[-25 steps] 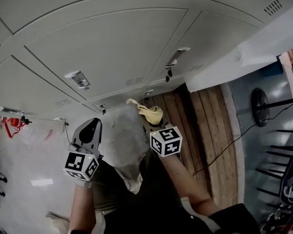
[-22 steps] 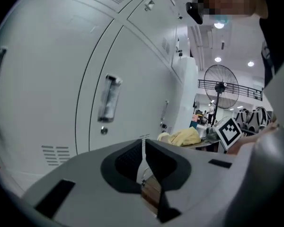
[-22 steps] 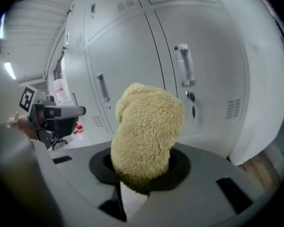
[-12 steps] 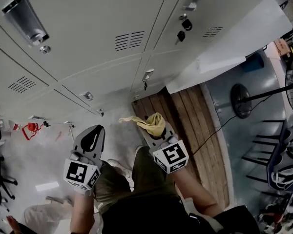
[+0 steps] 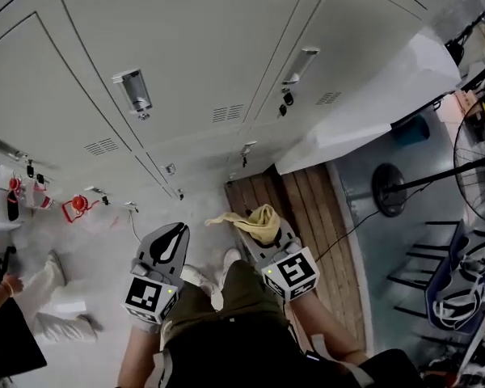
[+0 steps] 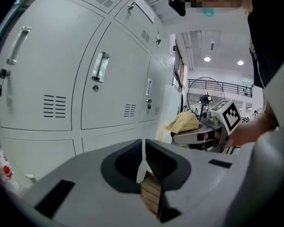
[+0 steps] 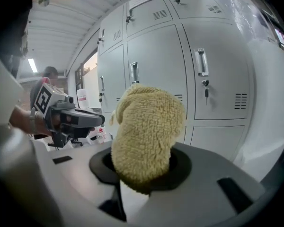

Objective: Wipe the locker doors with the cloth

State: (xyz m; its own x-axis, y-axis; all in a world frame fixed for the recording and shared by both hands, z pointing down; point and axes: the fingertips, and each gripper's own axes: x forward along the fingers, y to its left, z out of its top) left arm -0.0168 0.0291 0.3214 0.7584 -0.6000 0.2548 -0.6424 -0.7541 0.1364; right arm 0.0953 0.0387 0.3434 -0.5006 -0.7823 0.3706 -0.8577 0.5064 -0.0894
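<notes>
The right tool (image 5: pixel 263 234) is clenched on the cloth (image 7: pixel 146 131), well short of the locker doors (image 5: pixel 194 47). The left tool (image 6: pixel 143 162) is closed on nothing. The bite looks shallow, though the wad hides it. Dragged over a handle (image 5: pixel 132 92), the loose tail could snag and pull free. The cloth's long axis follows the tool, pointing at the doors.

The left gripper (image 5: pixel 176 233) and right gripper (image 5: pixel 268 237) are pale grey plastic shells, each with a black ribbed hollow around its jaws. Each carries a white cube printed with black square markers, the left cube (image 5: pixel 148 296) and the right cube (image 5: pixel 291 272), with a small green light at its edge. The person wears olive trousers (image 5: pixel 226 305), a dark top (image 5: pixel 250 362) and pale shoes (image 5: pixel 196 276).
</notes>
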